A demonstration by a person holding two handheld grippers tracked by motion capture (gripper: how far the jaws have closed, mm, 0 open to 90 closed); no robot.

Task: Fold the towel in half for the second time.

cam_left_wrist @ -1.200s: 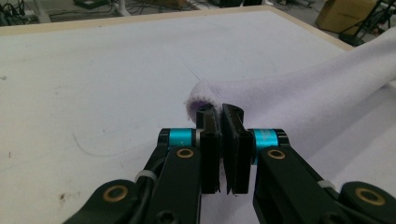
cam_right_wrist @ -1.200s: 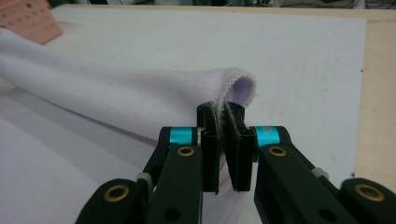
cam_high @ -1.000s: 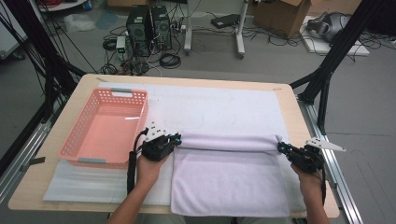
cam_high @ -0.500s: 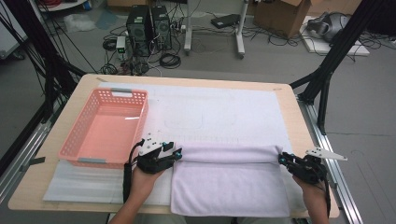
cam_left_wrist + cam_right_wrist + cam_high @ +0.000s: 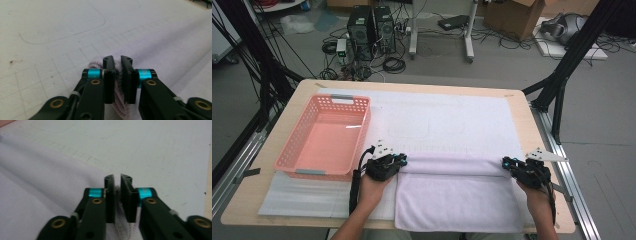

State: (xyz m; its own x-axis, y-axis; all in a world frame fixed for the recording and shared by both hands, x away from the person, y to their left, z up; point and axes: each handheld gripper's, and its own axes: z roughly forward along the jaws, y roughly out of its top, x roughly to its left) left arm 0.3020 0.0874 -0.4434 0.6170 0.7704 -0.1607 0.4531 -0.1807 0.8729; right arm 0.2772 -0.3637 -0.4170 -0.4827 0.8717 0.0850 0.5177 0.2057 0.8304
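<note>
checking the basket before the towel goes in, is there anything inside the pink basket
No, the pink basket shows only its bare pink floor in the high view, and the white towel lies folded beside it.

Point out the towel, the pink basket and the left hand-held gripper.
towel (image 5: 457, 200), high view, its flat front part.
pink basket (image 5: 368, 117), high view, its right rim.
left hand-held gripper (image 5: 117, 75), left gripper view, between its fingertips.

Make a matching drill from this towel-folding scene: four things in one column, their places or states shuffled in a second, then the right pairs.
Things:
1. towel
2. basket
3. left hand-held gripper
4. right hand-held gripper

States:
A. pink, on the table's left
B. white, folded at the near edge
C. shut on the fold's right end
D. shut on the fold's left end

Pairs: 1-B, 2-A, 3-D, 4-C
</note>
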